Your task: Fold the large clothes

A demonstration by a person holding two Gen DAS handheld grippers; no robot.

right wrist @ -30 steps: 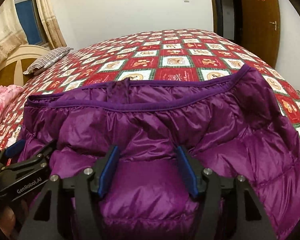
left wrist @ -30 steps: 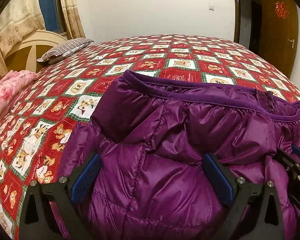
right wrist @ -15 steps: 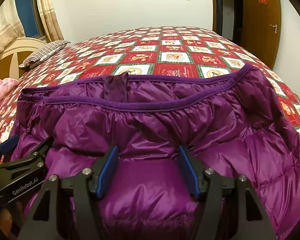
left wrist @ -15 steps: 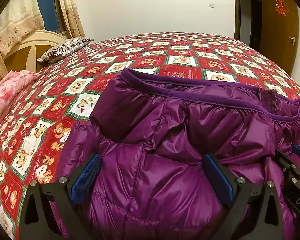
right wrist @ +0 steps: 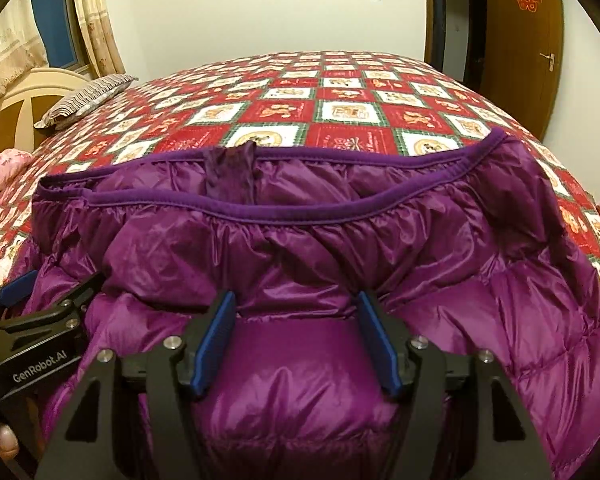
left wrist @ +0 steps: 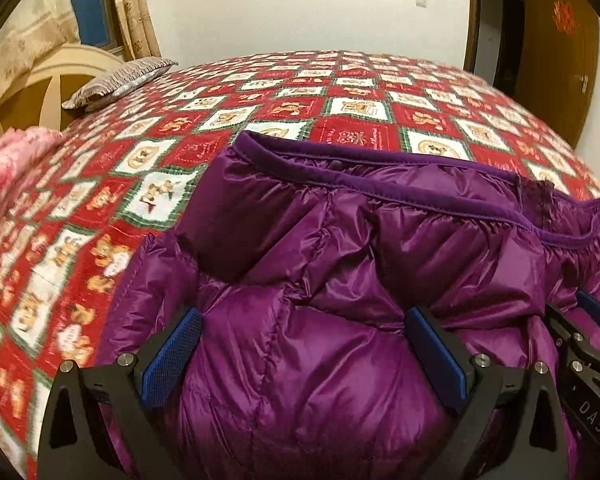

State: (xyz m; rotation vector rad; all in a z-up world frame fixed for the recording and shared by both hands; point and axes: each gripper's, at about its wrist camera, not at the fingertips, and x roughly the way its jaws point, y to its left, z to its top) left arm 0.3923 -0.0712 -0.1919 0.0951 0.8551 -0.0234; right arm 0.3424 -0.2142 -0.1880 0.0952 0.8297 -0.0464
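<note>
Purple puffer jacket is lying bunched on the bed, hem edge facing away. Left gripper and right gripper are both straddling a puffy fold, jaws wide; can't tell if pads are pressing.

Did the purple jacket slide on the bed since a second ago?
No. The purple jacket lies by the same bedspread squares as before.

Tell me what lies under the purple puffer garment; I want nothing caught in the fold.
Around the purple puffer garment only the red patchwork bedspread shows, so it lies on that. Whatever is directly beneath it is covered and cannot be seen.
</note>
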